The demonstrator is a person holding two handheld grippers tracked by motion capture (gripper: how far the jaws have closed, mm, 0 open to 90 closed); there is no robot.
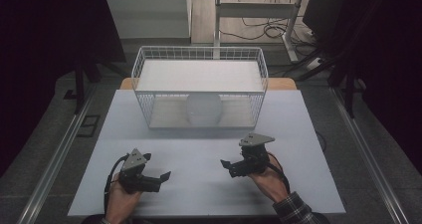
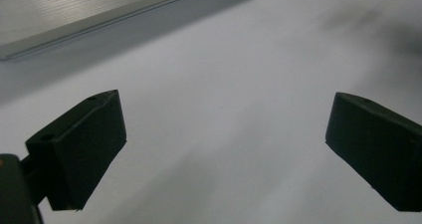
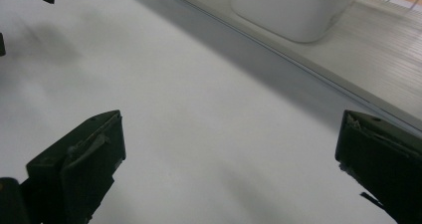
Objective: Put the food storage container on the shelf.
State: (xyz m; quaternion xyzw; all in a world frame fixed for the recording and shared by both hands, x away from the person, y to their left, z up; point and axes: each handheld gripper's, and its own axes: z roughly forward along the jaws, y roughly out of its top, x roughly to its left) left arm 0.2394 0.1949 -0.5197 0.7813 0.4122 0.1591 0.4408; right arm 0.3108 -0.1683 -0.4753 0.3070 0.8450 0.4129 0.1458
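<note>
White obj (image 1: 203, 109) behind basket (image 1: 144, 64) mesh, indistinct; both grippers' jaws wide.

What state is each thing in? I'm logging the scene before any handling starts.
left gripper: open, nothing between its jaws, held low over the table.
right gripper: open, nothing between its jaws, held low over the table.
wire basket: lying on its side, opening facing the person.
white rounded object: resting inside the basket, untouched.
</note>
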